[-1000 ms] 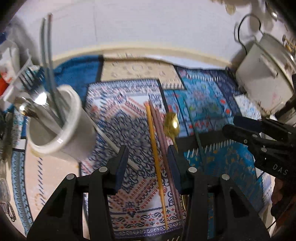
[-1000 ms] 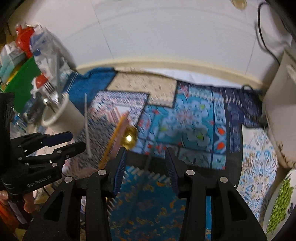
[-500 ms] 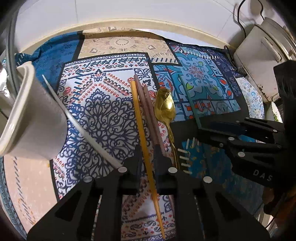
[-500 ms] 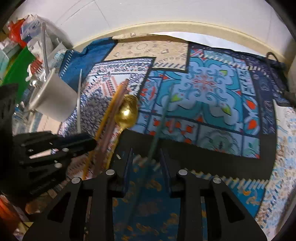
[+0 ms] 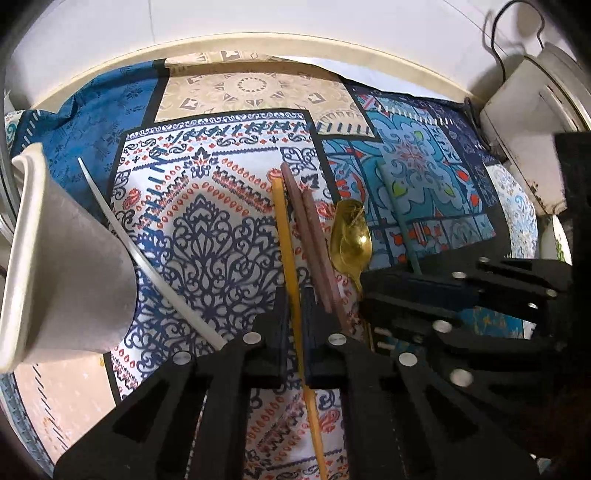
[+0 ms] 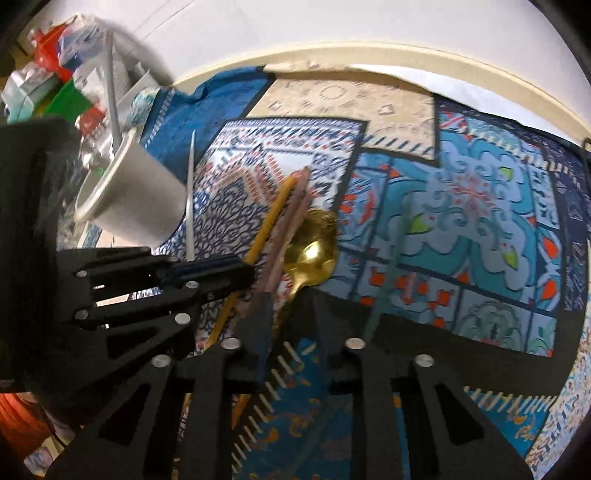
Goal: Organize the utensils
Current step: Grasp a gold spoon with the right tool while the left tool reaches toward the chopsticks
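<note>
On the patterned cloth lie a yellow chopstick, two brown chopsticks, a gold spoon, a teal chopstick and a white stick. My left gripper is shut on the yellow chopstick low at the cloth. My right gripper is open around the gold spoon's handle; the teal chopstick lies just right of it. A white cup holds several utensils at the left.
A white appliance with a cable stands at the far right. Packets and boxes pile up behind the cup. The white wall borders the cloth at the back.
Both grippers dropped toward the cloth. The left closed on the yellow chopstick. The right narrowed near the teal chopstick, then shifted left and widened over the spoon handle.
</note>
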The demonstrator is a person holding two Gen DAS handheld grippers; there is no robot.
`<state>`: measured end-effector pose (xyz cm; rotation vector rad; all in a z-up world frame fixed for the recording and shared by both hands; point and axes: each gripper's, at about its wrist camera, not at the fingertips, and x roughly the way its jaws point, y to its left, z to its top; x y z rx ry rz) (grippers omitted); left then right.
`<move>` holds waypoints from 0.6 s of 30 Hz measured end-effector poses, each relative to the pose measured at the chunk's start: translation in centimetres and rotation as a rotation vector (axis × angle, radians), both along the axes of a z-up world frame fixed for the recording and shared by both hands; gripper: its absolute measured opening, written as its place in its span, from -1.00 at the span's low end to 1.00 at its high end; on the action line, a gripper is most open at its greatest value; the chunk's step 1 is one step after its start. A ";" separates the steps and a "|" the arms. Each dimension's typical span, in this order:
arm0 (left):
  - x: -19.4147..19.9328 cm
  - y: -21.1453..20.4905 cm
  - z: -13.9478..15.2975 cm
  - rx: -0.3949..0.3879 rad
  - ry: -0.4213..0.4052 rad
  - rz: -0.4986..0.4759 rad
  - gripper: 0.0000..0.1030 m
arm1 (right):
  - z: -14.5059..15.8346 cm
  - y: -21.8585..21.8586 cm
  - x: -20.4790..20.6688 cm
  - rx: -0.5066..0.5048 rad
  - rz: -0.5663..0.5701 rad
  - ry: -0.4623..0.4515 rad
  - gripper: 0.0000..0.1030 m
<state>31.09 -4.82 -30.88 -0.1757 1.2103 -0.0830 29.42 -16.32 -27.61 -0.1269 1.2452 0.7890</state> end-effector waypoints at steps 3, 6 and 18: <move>-0.7 0.4 0.0 -0.021 0.015 -0.003 -0.92 | -0.4 0.6 -0.1 -0.017 0.003 -0.012 -0.81; -1.6 0.9 0.1 -0.049 0.036 0.001 -0.92 | -0.3 1.0 -0.1 -0.036 0.014 -0.031 -0.84; -0.4 0.6 0.2 -0.038 0.074 -0.060 -0.91 | -0.1 -0.4 0.9 -0.135 0.033 -0.109 -0.87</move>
